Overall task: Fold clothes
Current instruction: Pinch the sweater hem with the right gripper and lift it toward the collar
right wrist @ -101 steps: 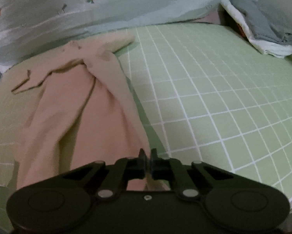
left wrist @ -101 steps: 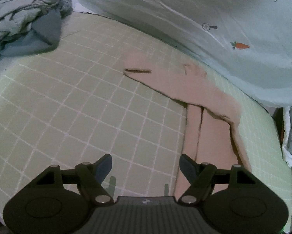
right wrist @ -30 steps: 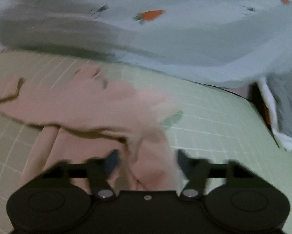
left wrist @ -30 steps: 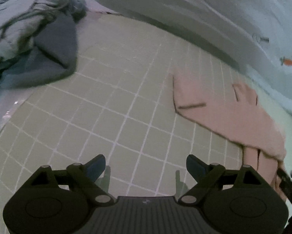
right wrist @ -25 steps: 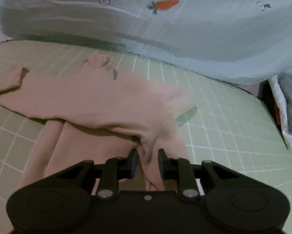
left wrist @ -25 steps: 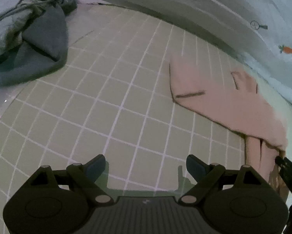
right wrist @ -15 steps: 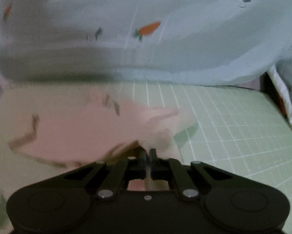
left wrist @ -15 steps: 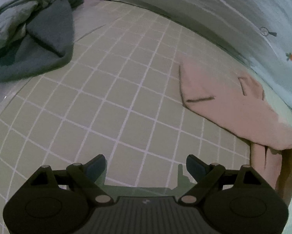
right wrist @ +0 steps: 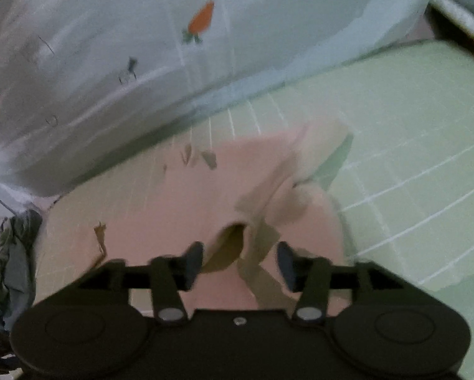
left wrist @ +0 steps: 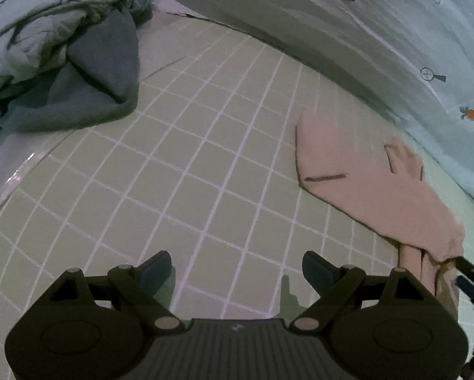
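Note:
A pink garment (left wrist: 363,186) lies on the green checked bed sheet (left wrist: 173,174), at the right in the left wrist view. My left gripper (left wrist: 237,269) is open and empty over bare sheet, left of the garment. In the right wrist view the garment (right wrist: 180,215) fills the middle, with a folded edge and tan lining bunched between my fingers. My right gripper (right wrist: 240,266) is open right over that bunched edge. Its tip also shows at the right edge of the left wrist view (left wrist: 468,275), at the garment's near end.
A pale blue quilt with carrot prints (left wrist: 379,31) runs along the far side of the bed (right wrist: 142,47). A heap of grey and pale clothes (left wrist: 63,57) lies at the far left. More cloth (right wrist: 6,253) shows at the left edge of the right wrist view.
My right gripper was shut on the garment's edge half a second ago and is now open, with the cloth loose between its fingers. The left gripper stays open and has barely moved.

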### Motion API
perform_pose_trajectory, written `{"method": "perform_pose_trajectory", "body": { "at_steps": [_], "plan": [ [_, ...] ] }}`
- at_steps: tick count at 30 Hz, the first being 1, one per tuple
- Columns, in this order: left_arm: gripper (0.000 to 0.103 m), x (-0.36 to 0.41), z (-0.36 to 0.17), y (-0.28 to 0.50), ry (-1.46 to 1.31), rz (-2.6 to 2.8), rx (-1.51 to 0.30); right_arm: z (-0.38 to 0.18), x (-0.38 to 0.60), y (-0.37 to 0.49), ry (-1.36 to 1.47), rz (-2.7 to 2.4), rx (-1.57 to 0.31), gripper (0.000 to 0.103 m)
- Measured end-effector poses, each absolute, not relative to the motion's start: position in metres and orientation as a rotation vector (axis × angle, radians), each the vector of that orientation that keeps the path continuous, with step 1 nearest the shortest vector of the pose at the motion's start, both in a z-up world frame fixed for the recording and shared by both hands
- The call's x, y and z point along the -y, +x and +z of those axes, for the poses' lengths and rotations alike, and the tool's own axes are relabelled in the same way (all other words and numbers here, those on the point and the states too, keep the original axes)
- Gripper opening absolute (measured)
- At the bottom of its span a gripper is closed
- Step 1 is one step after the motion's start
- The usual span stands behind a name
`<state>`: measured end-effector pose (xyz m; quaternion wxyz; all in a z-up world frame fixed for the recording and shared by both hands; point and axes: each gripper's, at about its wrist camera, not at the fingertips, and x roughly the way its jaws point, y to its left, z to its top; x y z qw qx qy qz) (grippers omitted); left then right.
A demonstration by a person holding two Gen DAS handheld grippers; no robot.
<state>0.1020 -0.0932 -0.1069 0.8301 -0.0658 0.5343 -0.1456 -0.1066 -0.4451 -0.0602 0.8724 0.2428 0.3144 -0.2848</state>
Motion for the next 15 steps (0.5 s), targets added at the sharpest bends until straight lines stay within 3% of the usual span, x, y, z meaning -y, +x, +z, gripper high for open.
{"method": "perform_pose_trajectory", "body": {
  "at_steps": [12,15],
  "plan": [
    [0.09,0.11,-0.095,0.04,-0.087,-0.367,-1.109,-0.1,0.398,-0.166,0.319,-0.664,-0.859,0.055],
    [0.09,0.115,-0.094,0.026,-0.072,-0.359,-1.116,-0.1,0.393,-0.18,0.303,-0.642,-0.853,0.066]
  ]
}}
